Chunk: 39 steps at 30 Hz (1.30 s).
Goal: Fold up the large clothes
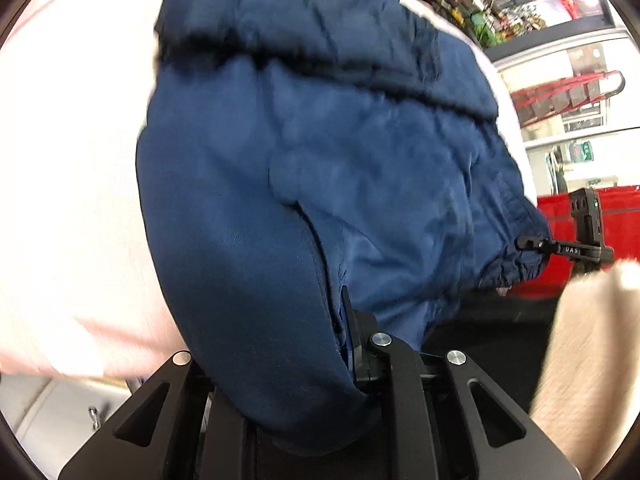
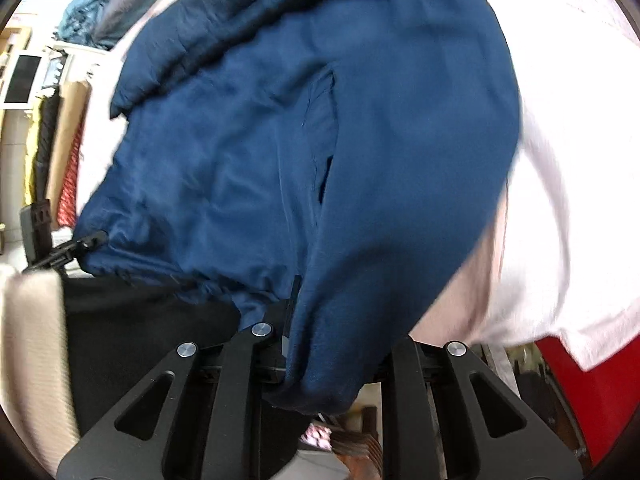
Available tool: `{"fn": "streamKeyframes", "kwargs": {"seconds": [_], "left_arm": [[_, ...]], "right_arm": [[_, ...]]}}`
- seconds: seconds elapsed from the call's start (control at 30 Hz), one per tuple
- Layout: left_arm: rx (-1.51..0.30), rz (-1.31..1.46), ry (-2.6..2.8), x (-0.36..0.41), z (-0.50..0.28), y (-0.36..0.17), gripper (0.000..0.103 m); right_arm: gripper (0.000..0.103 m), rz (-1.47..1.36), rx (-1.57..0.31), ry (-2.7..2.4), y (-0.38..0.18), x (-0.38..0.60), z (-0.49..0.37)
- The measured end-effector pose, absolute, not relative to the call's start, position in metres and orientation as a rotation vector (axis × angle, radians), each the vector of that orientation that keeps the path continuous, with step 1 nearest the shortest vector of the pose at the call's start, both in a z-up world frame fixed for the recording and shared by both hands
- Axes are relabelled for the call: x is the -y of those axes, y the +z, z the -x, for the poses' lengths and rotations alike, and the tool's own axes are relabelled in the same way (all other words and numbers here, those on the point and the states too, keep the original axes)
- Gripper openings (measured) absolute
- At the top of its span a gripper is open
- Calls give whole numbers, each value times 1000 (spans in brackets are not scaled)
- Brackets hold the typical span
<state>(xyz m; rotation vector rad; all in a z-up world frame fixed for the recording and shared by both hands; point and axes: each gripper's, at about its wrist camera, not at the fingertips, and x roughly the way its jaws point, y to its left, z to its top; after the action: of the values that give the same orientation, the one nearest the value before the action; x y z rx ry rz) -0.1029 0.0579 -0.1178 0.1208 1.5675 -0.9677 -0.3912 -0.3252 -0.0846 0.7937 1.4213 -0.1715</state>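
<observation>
A large navy blue jacket [image 1: 320, 168] lies over a white-covered surface [image 1: 72, 160]; in the right wrist view the jacket [image 2: 320, 140] fills the middle. My left gripper [image 1: 344, 320] is shut on the jacket's hem fabric, which drapes over the fingers. My right gripper [image 2: 294, 312] is shut on the hem too. The other gripper's fingers show pinching the gathered hem corner in each view, at the right in the left wrist view [image 1: 536, 245] and at the left in the right wrist view [image 2: 80, 245]. The hem is lifted toward the cameras.
A cream knitted sleeve [image 1: 588, 360] of the person is at the right; it also shows at the lower left in the right wrist view [image 2: 32, 360]. A red bin [image 1: 580, 208] and store shelves [image 1: 500, 0] stand behind. Folded fabrics [image 2: 88, 12] are stacked at the far left.
</observation>
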Motion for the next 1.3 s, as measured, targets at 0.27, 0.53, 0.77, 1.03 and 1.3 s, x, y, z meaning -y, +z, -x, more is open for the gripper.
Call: {"fn": "streamKeyframes", "kwargs": {"seconds": [0.27,0.53,0.77,1.03,1.3], "left_arm": [[-1375,13,-904,-37,27,-78,18],[-1267,-6,-839,-1,-9,-67,19],[-1225,-6,-791,28,-32,-61,19],[-1216,-23,-776,48,-64,-57,19],[-1244,12,-733,68,-96,-63,19]], "right_arm": [[17,-892,-1199,-173,-48,375,342],[18,-1029,-998,-211,-16,427,301],[18,-1009,-953,-228,-7,449,268],[18,-1111,-900,-239,-15,482,230],[18,-1246,-854,-248,-32,510,207]]}}
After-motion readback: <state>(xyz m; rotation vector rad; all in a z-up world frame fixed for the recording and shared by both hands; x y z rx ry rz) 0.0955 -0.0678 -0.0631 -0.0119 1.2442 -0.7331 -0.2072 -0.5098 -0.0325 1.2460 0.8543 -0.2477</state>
